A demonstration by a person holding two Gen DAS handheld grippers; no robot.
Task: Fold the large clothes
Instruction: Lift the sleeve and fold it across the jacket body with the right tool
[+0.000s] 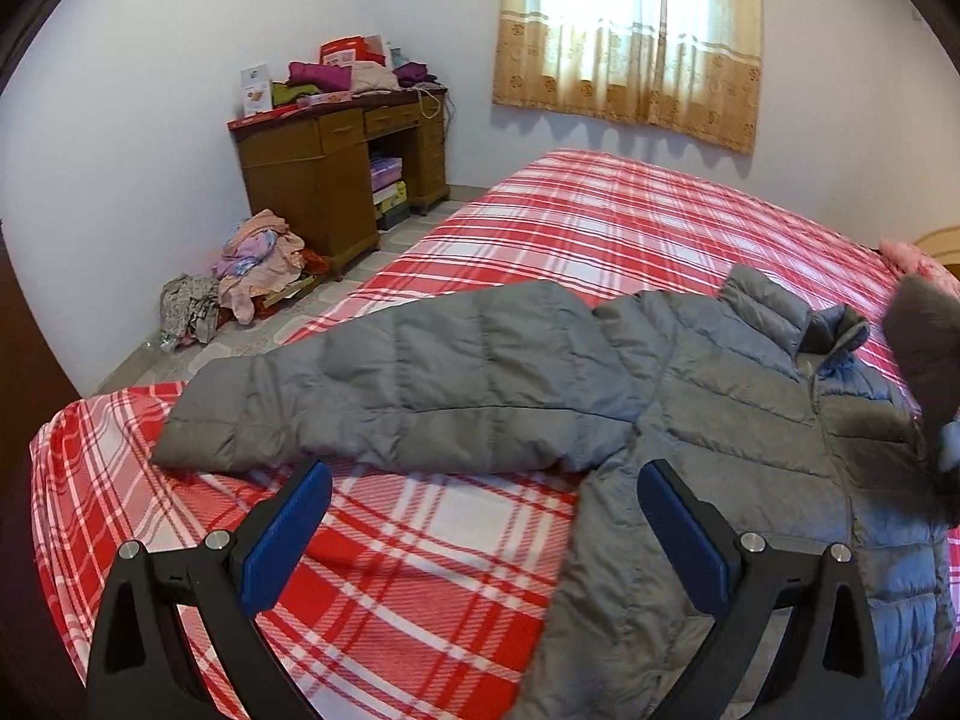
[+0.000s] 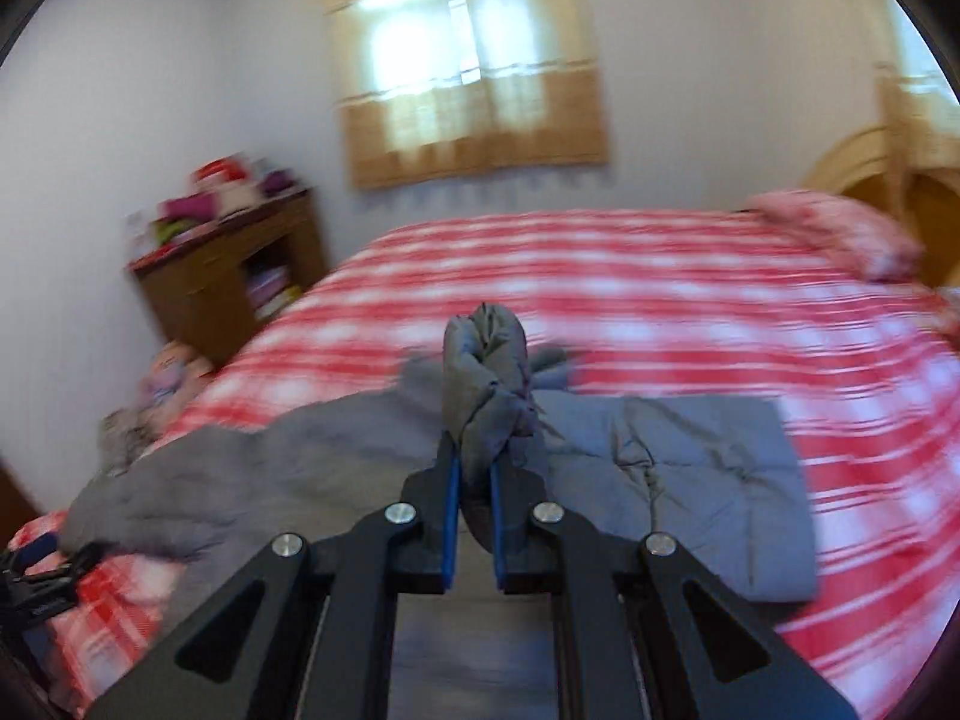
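A grey quilted puffer jacket (image 1: 690,396) lies spread on the red plaid bed (image 1: 432,540), one sleeve (image 1: 372,384) stretched out to the left. My left gripper (image 1: 483,480) hovers open just in front of that sleeve, nothing between its blue pads (image 1: 288,534). In the blurred right wrist view, my right gripper (image 2: 474,468) is shut on a bunched fold of the jacket's grey fabric (image 2: 486,372), lifted above the rest of the jacket (image 2: 660,480). That raised piece shows at the right edge of the left wrist view as a grey flap (image 1: 924,348).
A brown wooden desk (image 1: 336,174) piled with clothes and boxes stands against the far wall. A heap of laundry (image 1: 252,276) lies on the floor beside it. A curtained window (image 1: 630,36) is behind the bed, a pink pillow (image 2: 840,234) at its head.
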